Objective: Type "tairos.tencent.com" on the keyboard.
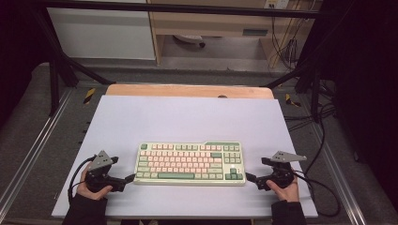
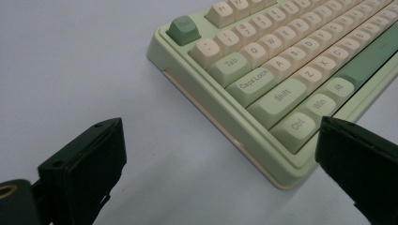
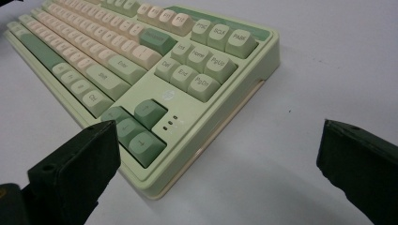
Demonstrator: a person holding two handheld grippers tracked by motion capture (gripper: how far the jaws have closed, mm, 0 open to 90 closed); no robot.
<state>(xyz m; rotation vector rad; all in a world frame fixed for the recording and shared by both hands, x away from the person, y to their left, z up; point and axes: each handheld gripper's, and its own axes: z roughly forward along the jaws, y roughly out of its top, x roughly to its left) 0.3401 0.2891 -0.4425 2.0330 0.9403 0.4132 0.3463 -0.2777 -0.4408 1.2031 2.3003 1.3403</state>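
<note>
A pale green keyboard [image 1: 190, 164] with cream and green keys lies on the white mat [image 1: 187, 117], near its front. My left gripper [image 1: 127, 178] rests open on the mat at the keyboard's near left corner [image 2: 281, 180]; one jaw stands beside that corner and the other out over bare mat, and nothing is gripped. My right gripper [image 1: 249, 177] is open at the near right corner [image 3: 155, 190], by the arrow keys [image 3: 136, 126]. Its jaws stand wide apart, one just in front of the corner and the other over bare mat to the side. In the left gripper view my left gripper [image 2: 220, 154] shows both jaws low in frame; the right gripper [image 3: 216, 154] does likewise in its own view.
The mat covers a wooden table [image 1: 187, 90]. Black frame posts [image 1: 54, 79] stand at the table's far corners, and cables [image 1: 324, 140] trail along the right side. Bare mat stretches behind the keyboard and to both sides.
</note>
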